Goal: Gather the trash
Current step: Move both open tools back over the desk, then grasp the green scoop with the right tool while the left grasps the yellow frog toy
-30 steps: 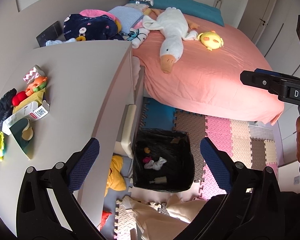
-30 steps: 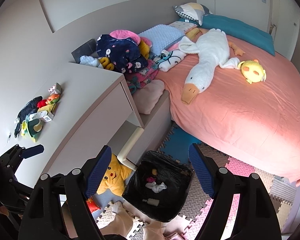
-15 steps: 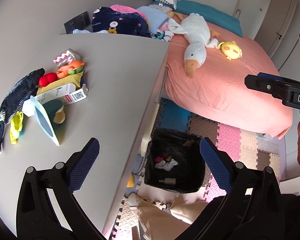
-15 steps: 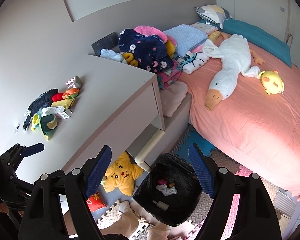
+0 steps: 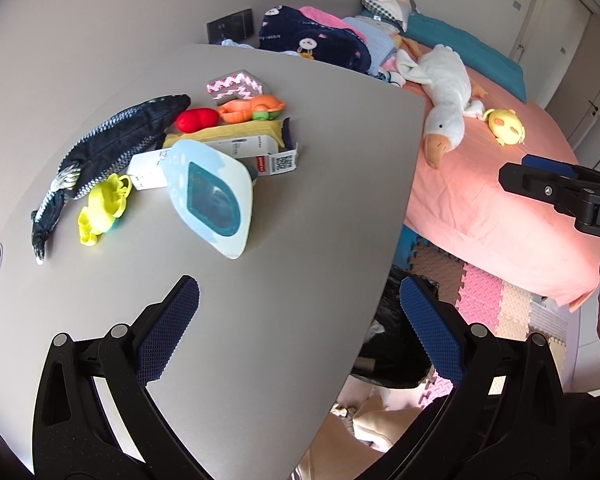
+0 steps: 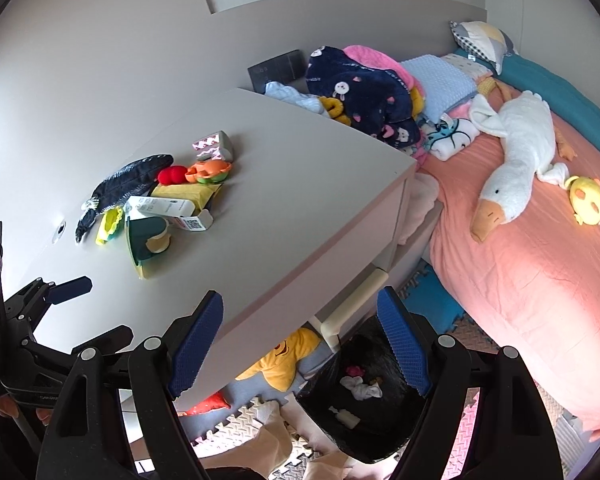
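Note:
On the grey desk [image 5: 292, 240] lies a pile: a light-blue and teal package [image 5: 210, 196], a white carton with a QR code [image 5: 260, 156], yellow packaging [image 5: 236, 130], and toys. The same pile shows in the right wrist view, with the teal package [image 6: 146, 236] and carton [image 6: 168, 208]. My left gripper [image 5: 298, 328] is open and empty, above the desk's near part, short of the package. My right gripper [image 6: 300, 340] is open and empty, over the desk's edge and the black trash bin [image 6: 364, 388], which holds a few scraps.
A dark fabric fish [image 5: 112, 140], yellow toy [image 5: 102, 208], red toy [image 5: 196, 119] and orange toy [image 5: 252, 108] lie beside the packaging. A pink bed [image 6: 540, 264] with a white goose plush [image 6: 516, 160] stands to the right. Foam mats [image 5: 492, 296] cover the floor.
Both grippers swung left, from above the bin toward the desk. The left gripper now hovers over the desk with the pile much closer. Both stay open.

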Demonstrator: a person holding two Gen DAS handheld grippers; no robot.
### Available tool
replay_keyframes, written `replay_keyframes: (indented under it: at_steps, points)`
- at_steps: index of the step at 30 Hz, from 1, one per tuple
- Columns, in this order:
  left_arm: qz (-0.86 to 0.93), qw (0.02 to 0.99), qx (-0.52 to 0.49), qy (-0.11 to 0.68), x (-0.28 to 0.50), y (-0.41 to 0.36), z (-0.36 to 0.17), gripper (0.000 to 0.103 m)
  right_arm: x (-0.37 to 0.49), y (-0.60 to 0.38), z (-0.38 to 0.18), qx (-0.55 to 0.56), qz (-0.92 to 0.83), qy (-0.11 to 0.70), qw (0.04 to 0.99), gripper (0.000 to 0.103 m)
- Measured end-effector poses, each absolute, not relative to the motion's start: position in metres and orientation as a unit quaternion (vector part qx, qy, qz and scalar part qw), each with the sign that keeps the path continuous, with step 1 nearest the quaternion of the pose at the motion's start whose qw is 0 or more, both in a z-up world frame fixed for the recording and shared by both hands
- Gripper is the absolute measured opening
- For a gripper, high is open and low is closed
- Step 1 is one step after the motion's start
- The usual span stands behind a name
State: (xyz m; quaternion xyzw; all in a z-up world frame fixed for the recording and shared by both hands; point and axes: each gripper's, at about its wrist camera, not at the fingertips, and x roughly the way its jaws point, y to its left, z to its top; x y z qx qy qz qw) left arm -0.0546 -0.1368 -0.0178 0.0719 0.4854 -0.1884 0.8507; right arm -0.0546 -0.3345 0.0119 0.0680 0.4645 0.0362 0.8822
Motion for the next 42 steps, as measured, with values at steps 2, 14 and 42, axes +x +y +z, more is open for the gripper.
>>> replay_keyframes:
  at_steps: [2,14,42]
  points:
    - [-0.180,0.853,0.066,0.486,-0.053,-0.125,-0.018,0.097,-0.049,-0.322,0.012,0.062,0.046,0.465,0.882,0.080]
    - [-0.136,0.858,0.042,0.493,-0.042,-0.058,-0.025,0.097,-0.017,-0.251,0.004,0.040,0.097,0.475,0.874,0.080]
    - [-0.107,0.848,0.011,0.519,-0.002,0.024,-0.049,0.097,0.051,-0.157,-0.057,0.054,0.154,0.517,0.840,0.080]
